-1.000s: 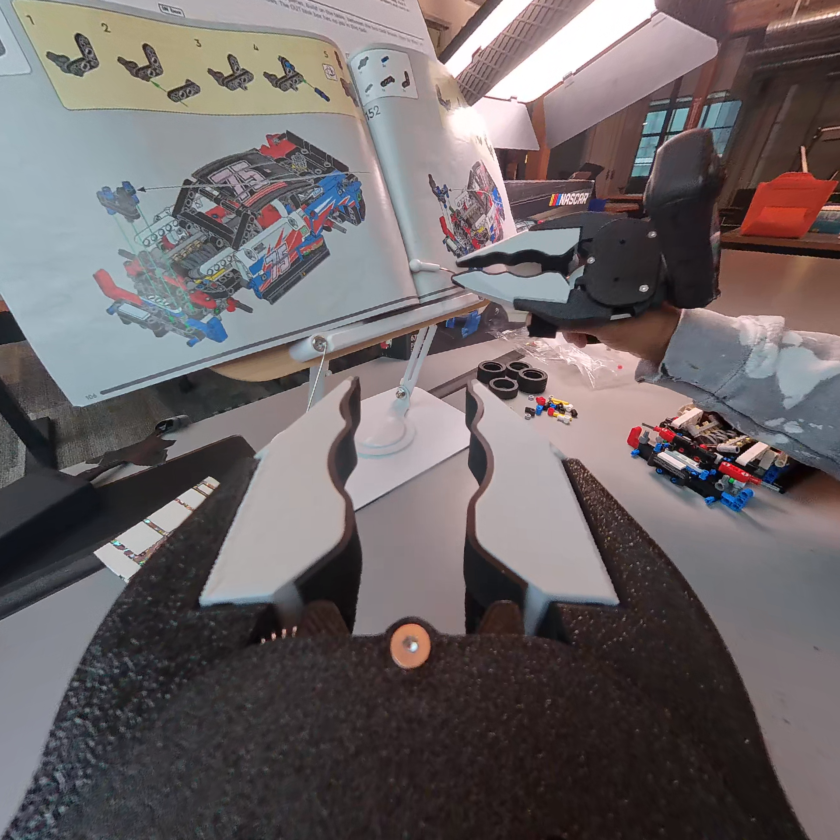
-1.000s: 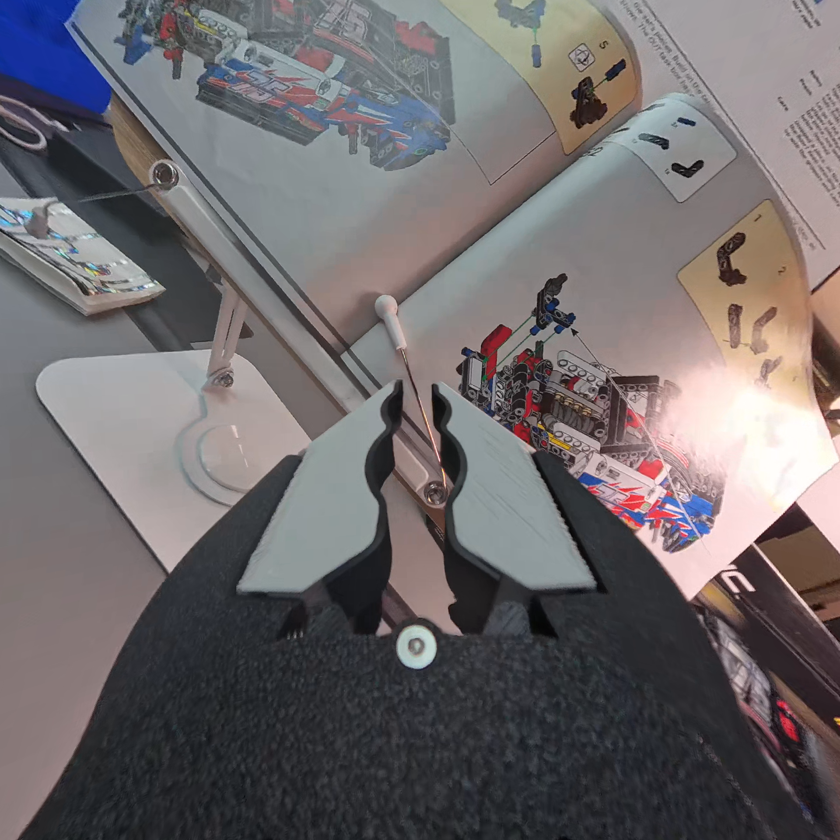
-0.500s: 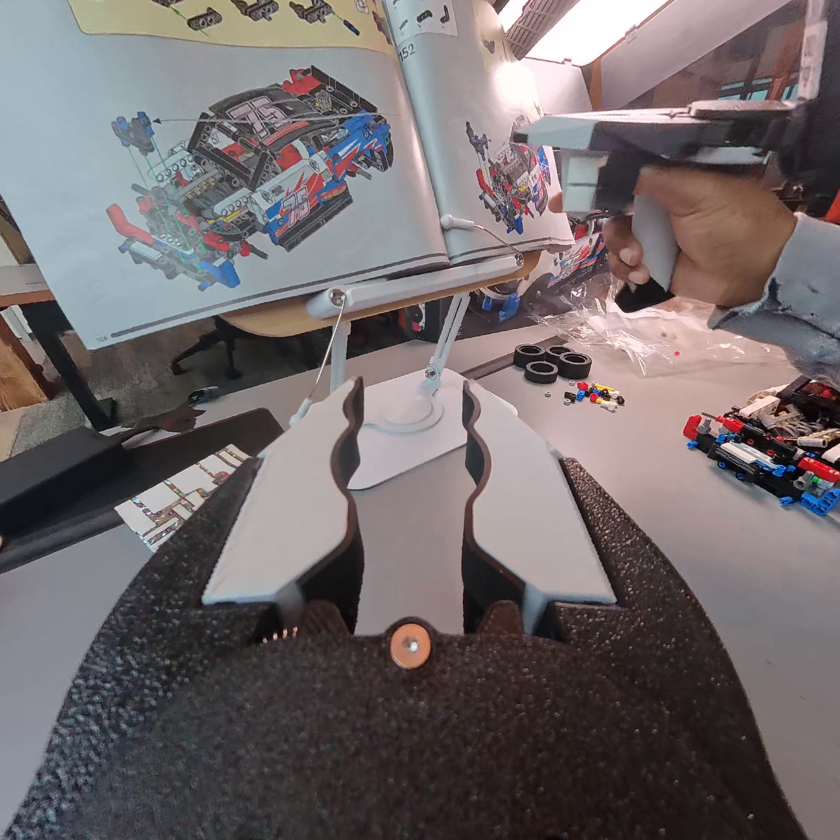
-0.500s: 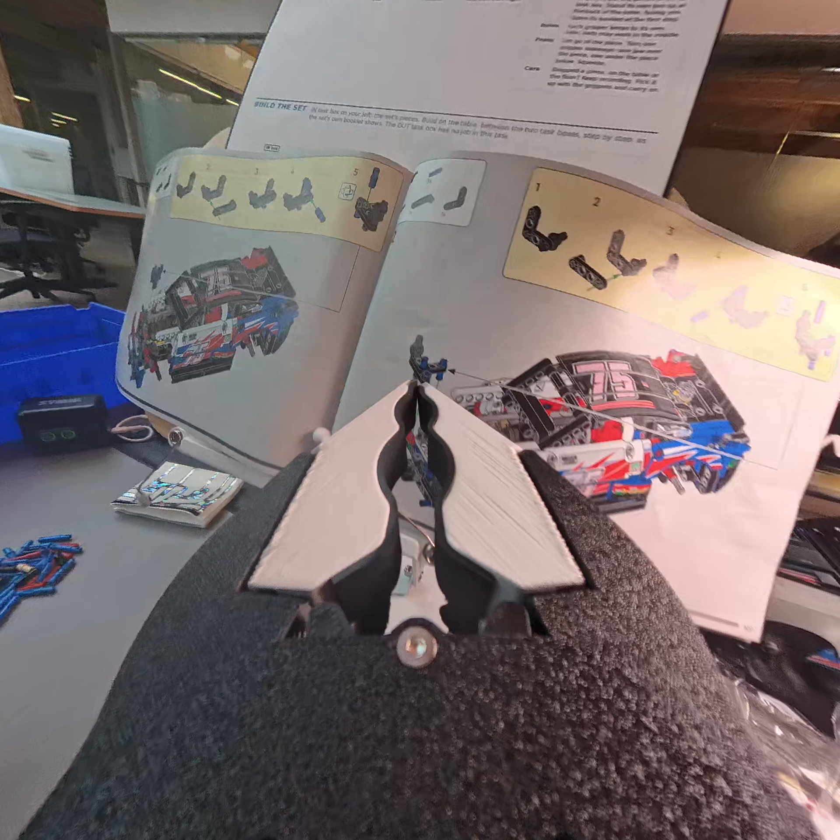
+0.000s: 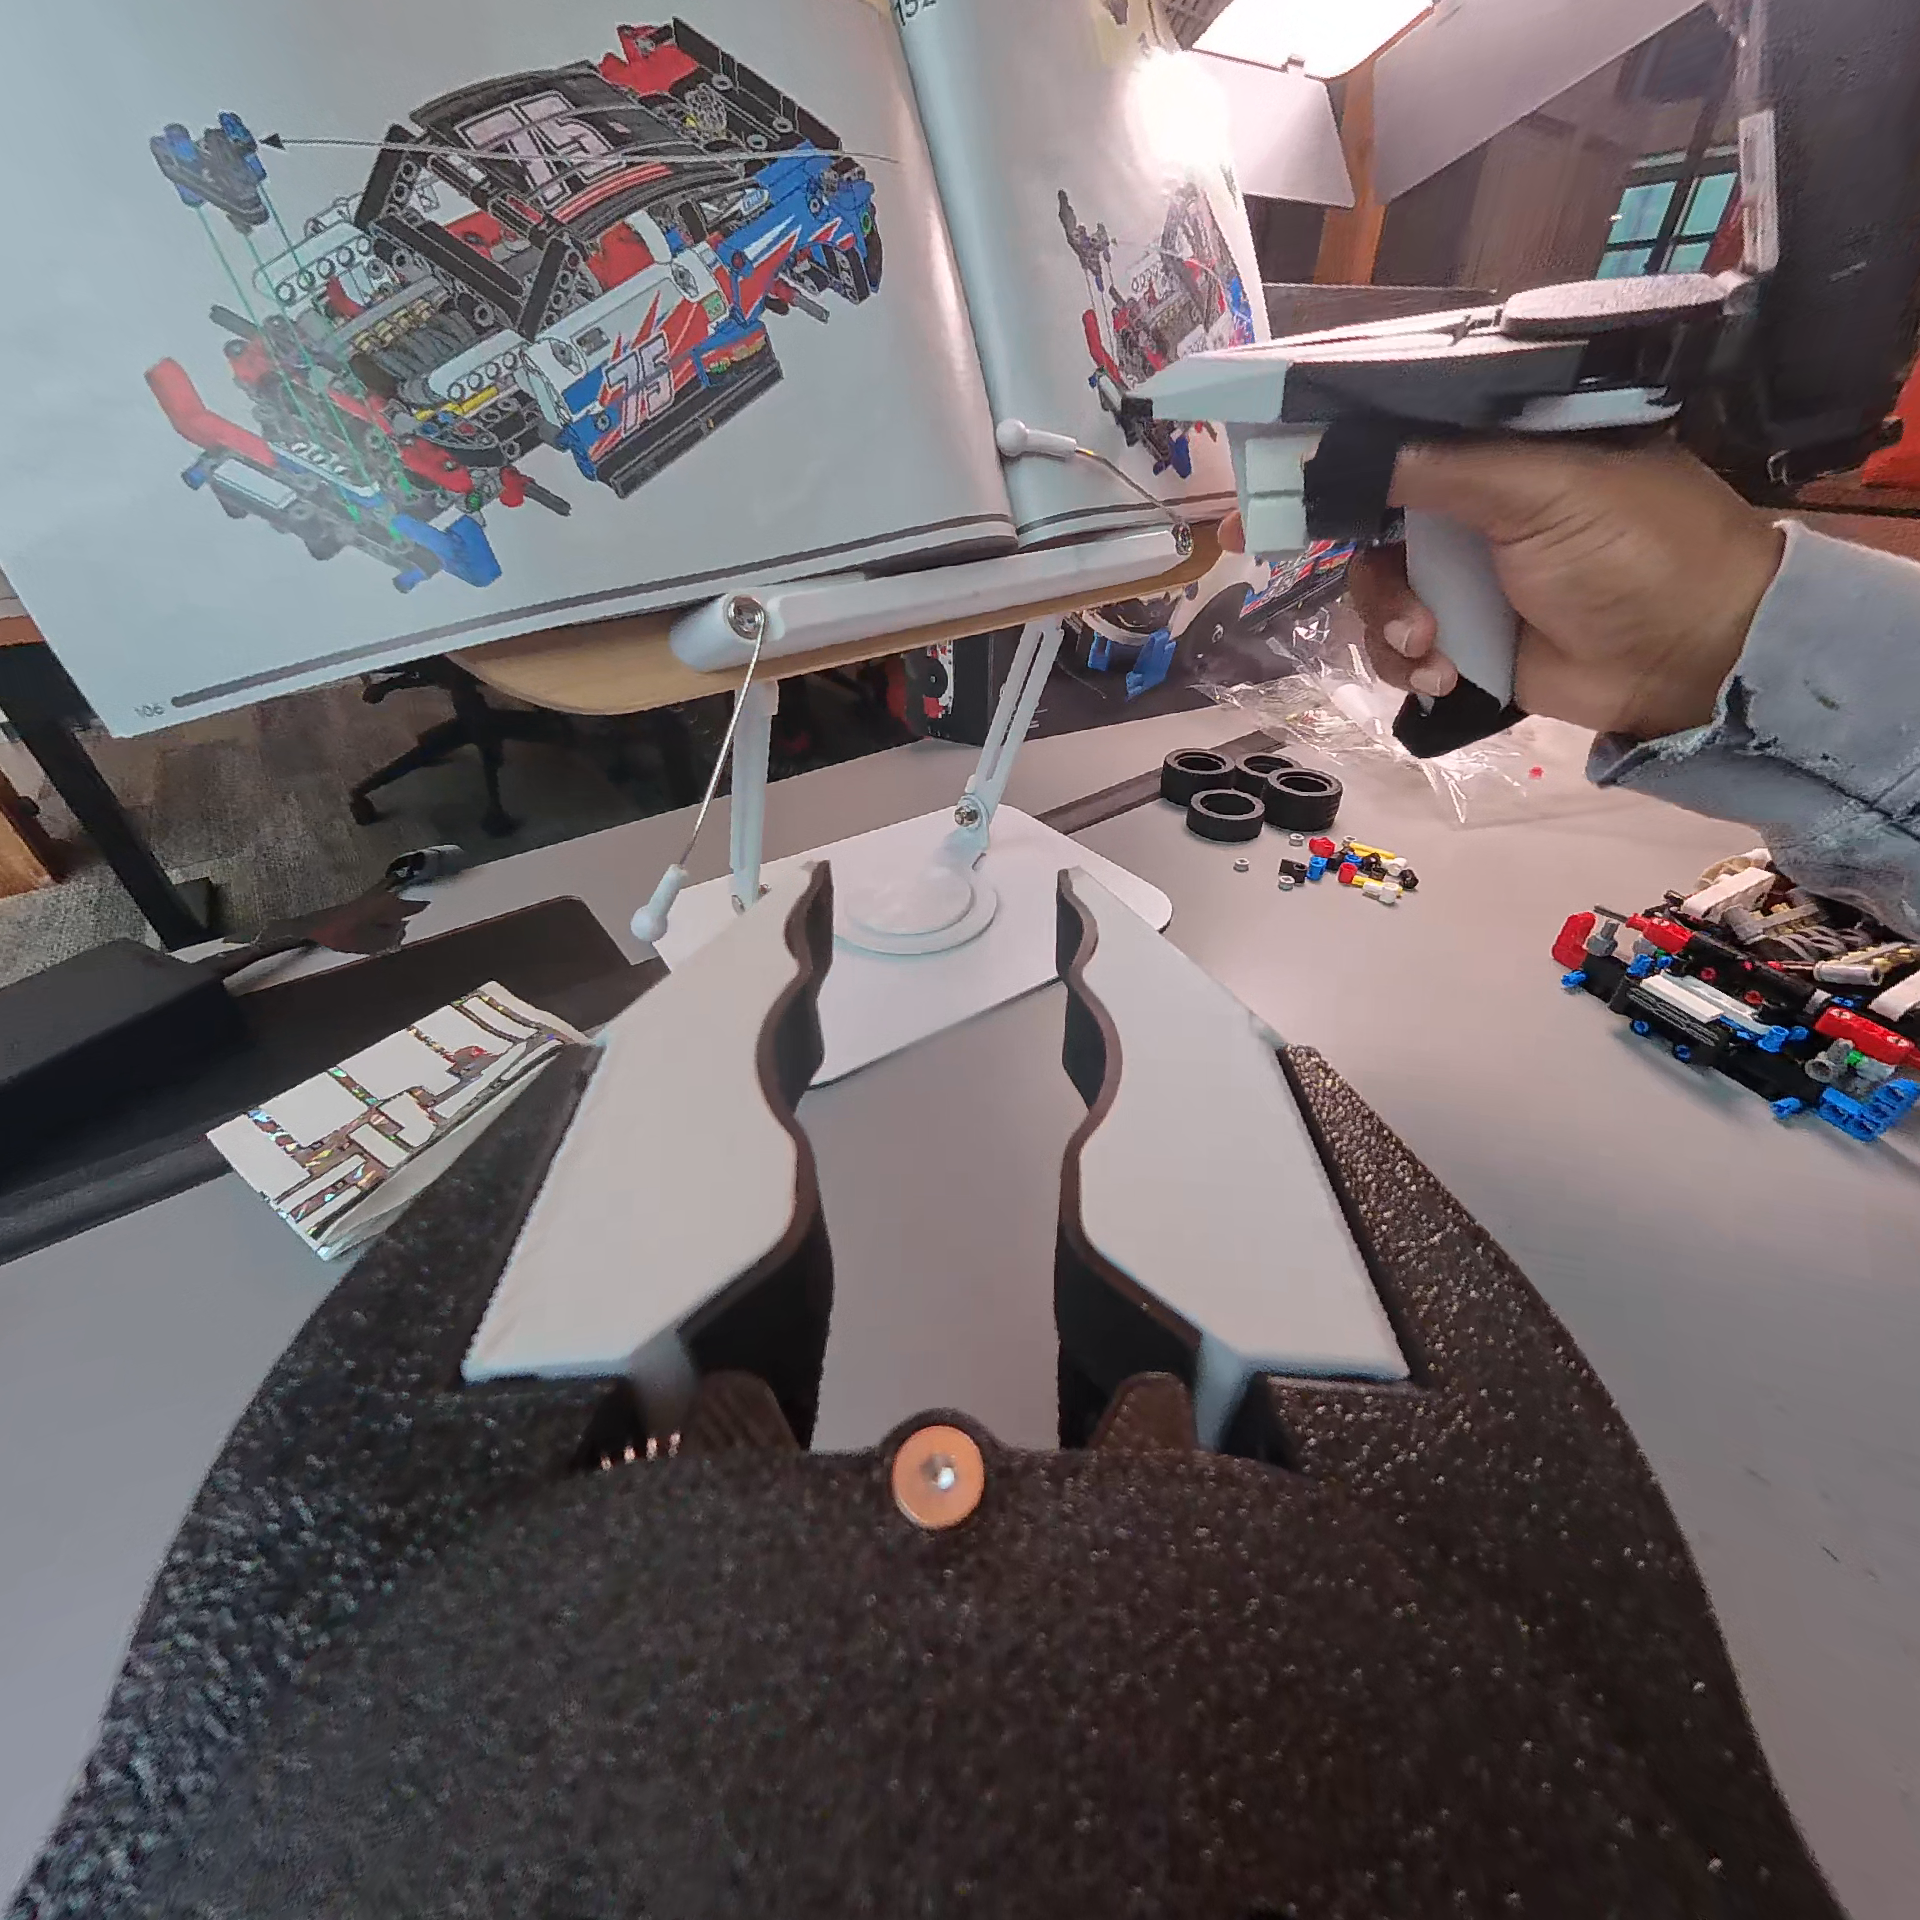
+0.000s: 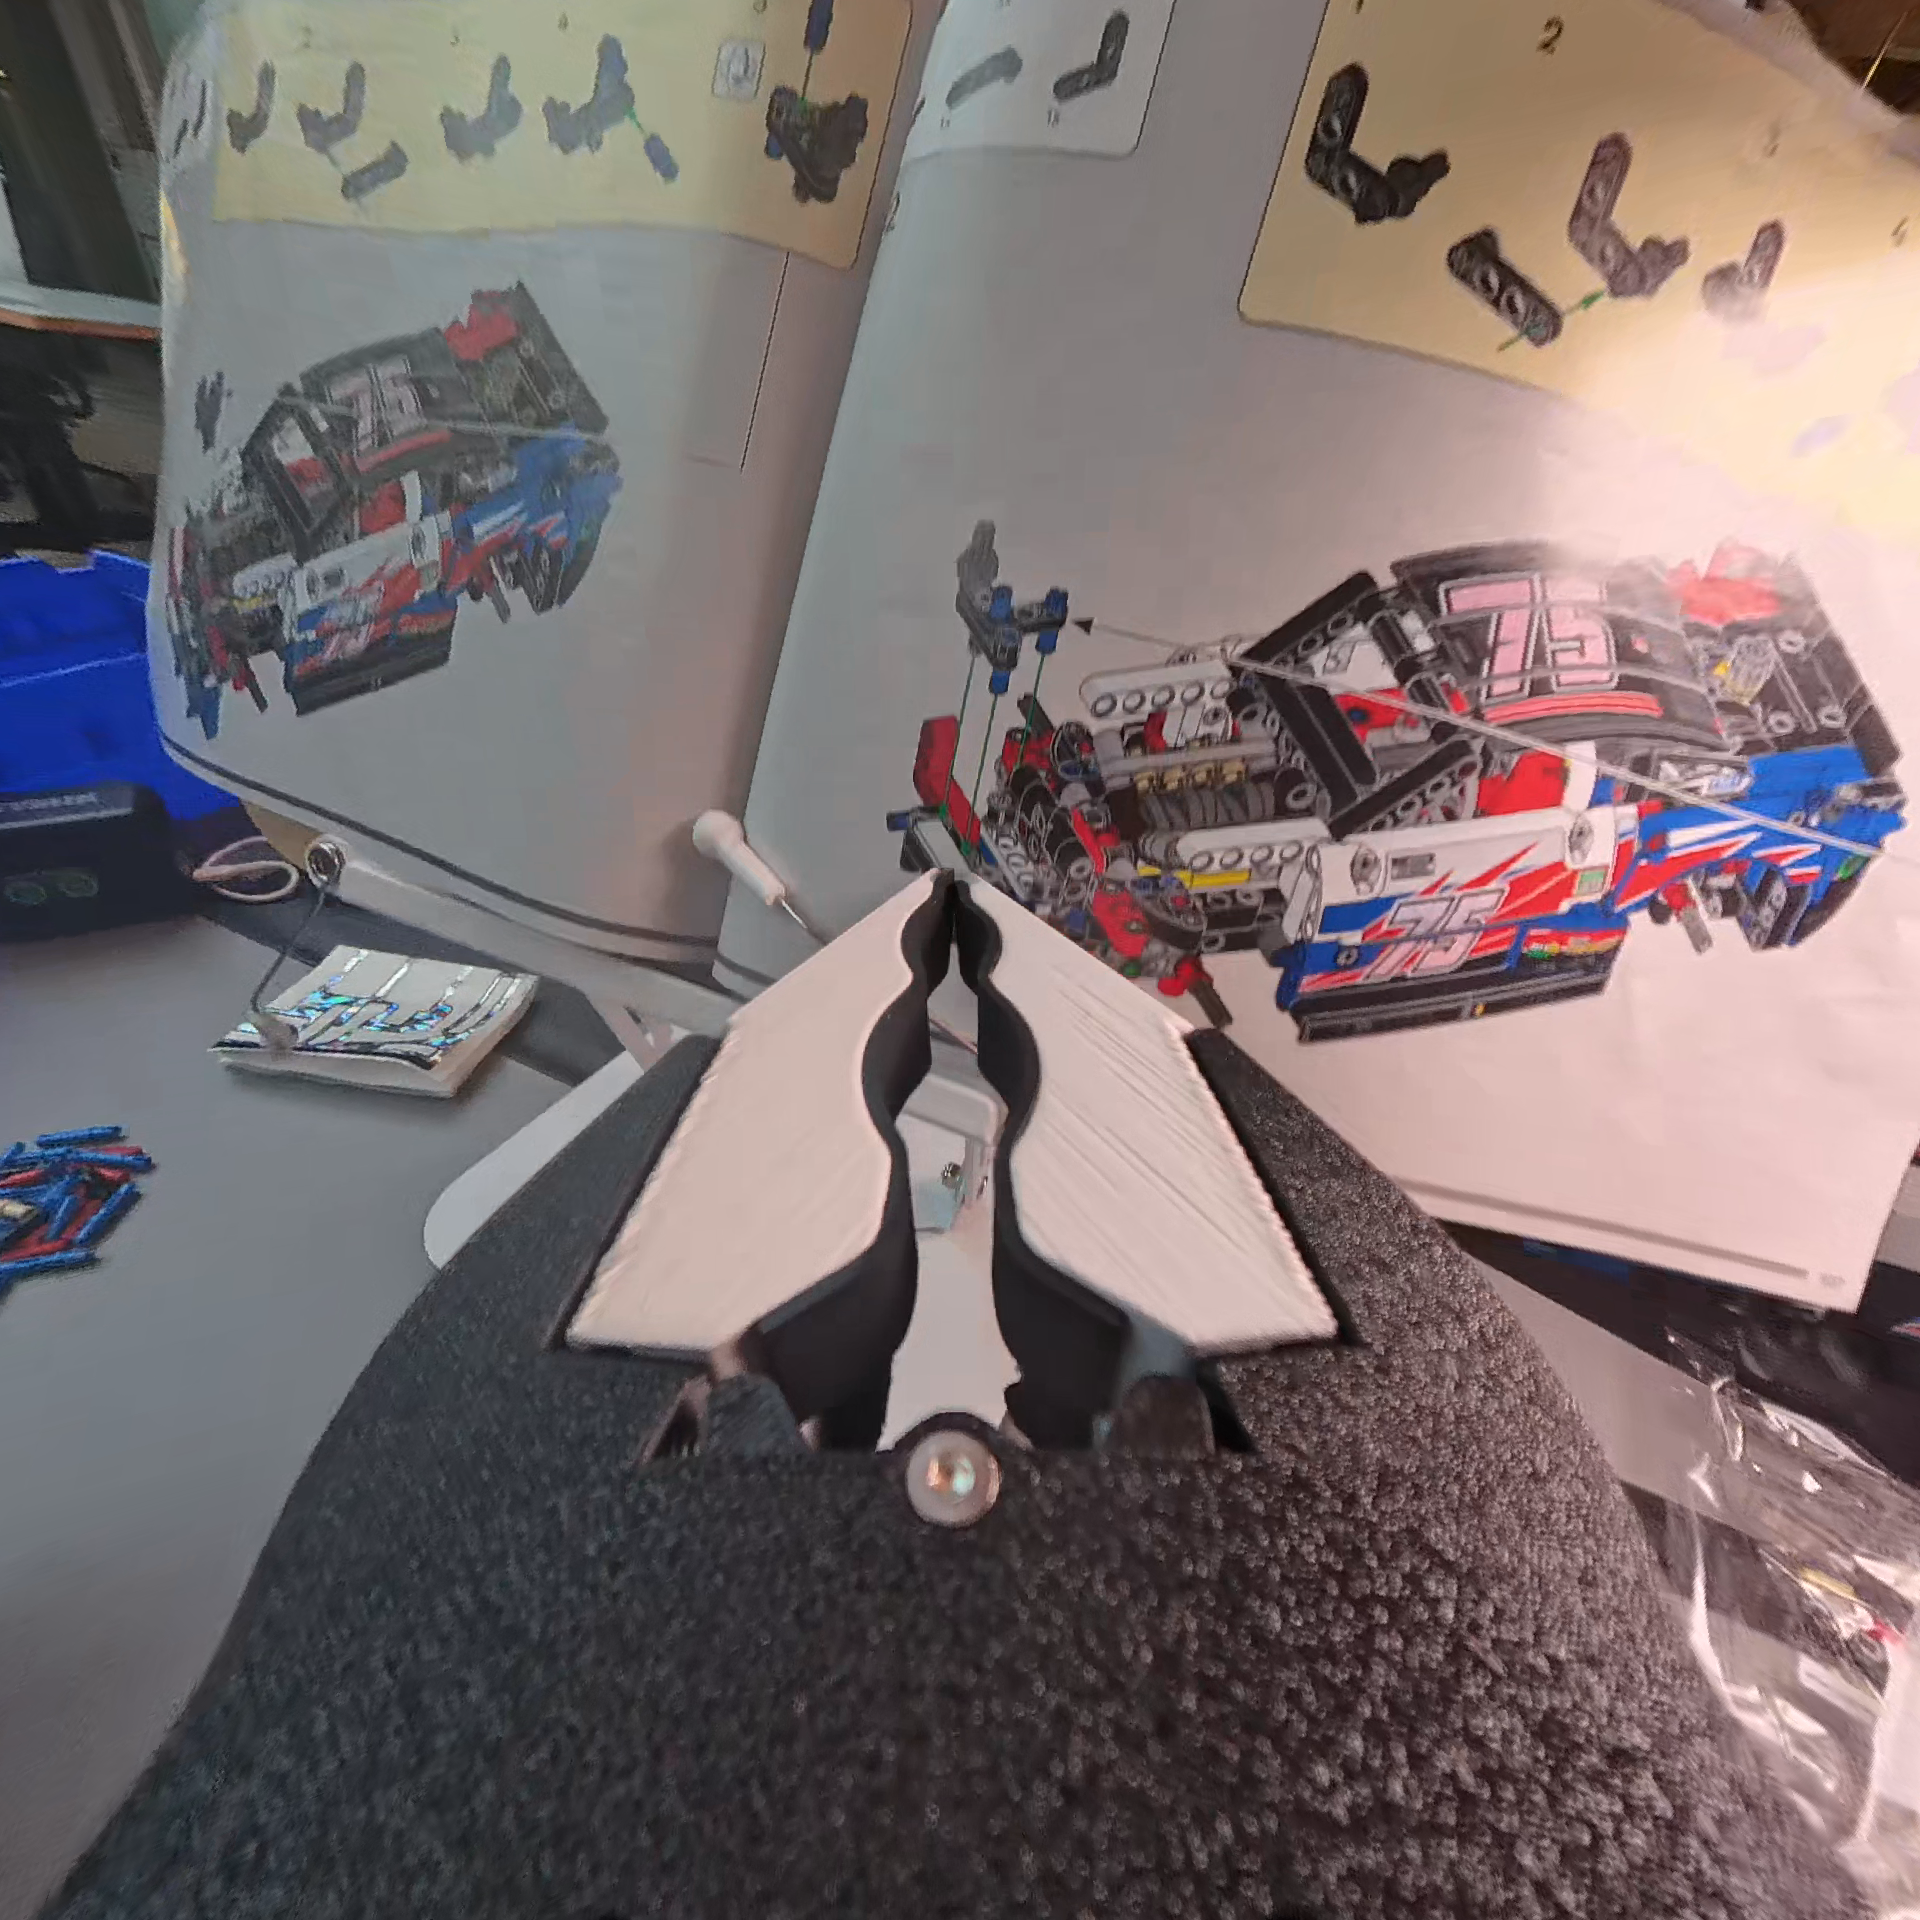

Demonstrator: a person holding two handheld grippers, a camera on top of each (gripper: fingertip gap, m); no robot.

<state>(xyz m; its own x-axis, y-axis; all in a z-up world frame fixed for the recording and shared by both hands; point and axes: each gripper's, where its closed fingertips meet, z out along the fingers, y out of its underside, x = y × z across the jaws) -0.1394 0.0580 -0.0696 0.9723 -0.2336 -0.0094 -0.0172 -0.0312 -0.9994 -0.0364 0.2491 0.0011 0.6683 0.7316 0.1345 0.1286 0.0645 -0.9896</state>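
Booklet (image 6: 1351,1039) pages fill the space ahead of the right tongs (image 6: 948,883), whose tips are pressed together right in front of the lower part of the right-hand page, at the printed car's front end; whether they pinch the paper or only meet before it cannot be told. Just left of those tips a white-tipped wire clip (image 6: 732,840) lies across the fold. The same tongs (image 5: 1143,400), held by a hand (image 5: 1558,582), show from the side in the left wrist view, level with the page and with the tips at its lower edge.

Left tongs (image 5: 943,894) are spread wide and hold nothing, hovering low over the table (image 5: 1507,1299). Directly ahead of them is the white base of the stand (image 5: 935,997) that carries the booklet (image 5: 520,364) above and beyond. To their left, close by, lies a sticker sheet (image 5: 384,1122); ahead to the right, farther off, four tyres (image 5: 1252,795) and a scatter of small parts (image 5: 1351,868); well to the right, a half-built car (image 5: 1756,997).

Bare grey table lies between the left tongs and the car. The booklet's lower edge overhangs the stand's ledge, with open air beneath it. Left of the right tongs, a pile of blue pins (image 6: 62,1195) sits near the table's near edge.
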